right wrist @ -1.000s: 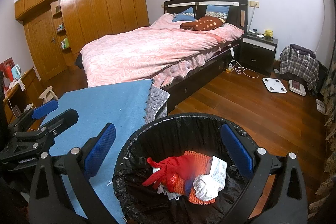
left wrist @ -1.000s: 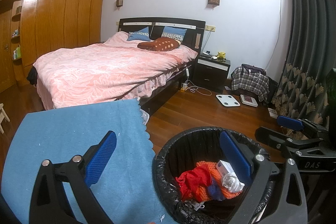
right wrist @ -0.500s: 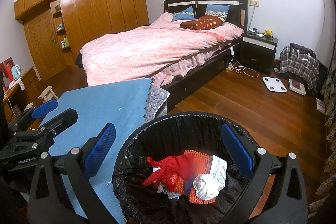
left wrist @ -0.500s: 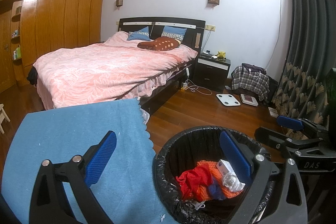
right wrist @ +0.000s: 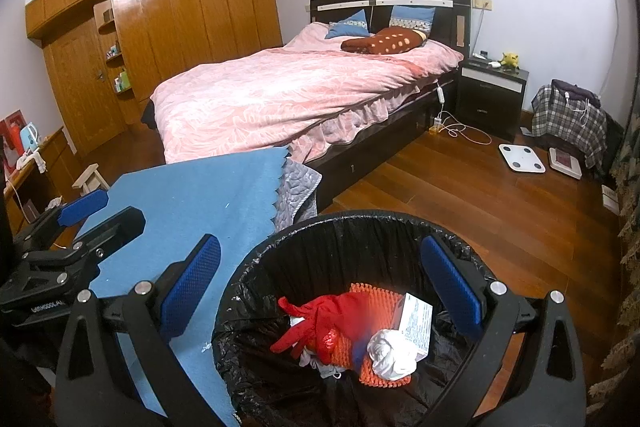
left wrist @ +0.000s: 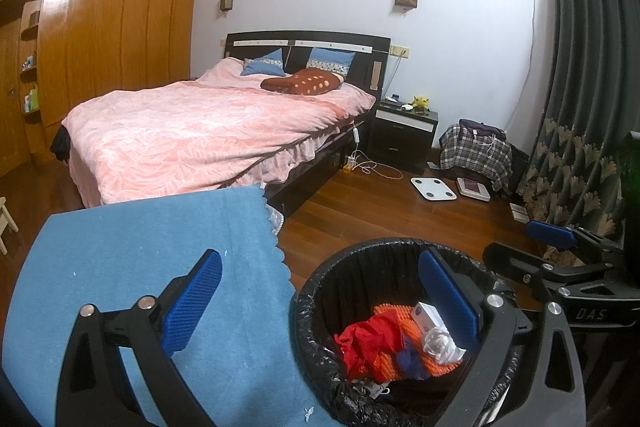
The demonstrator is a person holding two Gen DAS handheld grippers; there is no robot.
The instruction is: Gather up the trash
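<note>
A black trash bin (right wrist: 348, 227) lined with a black bag stands beside a table covered by a blue cloth (right wrist: 192, 203). It holds a red glove (right wrist: 316, 323), orange netting (right wrist: 380, 307), a white crumpled wad (right wrist: 390, 351) and a small white box (right wrist: 416, 323). My right gripper (right wrist: 320, 295) is open and empty above the bin. My left gripper (left wrist: 320, 303) is open and empty, straddling the blue cloth (left wrist: 140, 259) and the bin (left wrist: 320, 299). The same trash (left wrist: 372, 343) shows in the left wrist view.
A bed with a pink quilt (left wrist: 200, 131) stands beyond the table. A black nightstand (left wrist: 404, 135), a white scale (left wrist: 433, 189) and a plaid bag (left wrist: 476, 151) lie on the wooden floor. Dark curtains (left wrist: 580, 107) hang on the right. Wooden wardrobes (right wrist: 160, 39) line the left wall.
</note>
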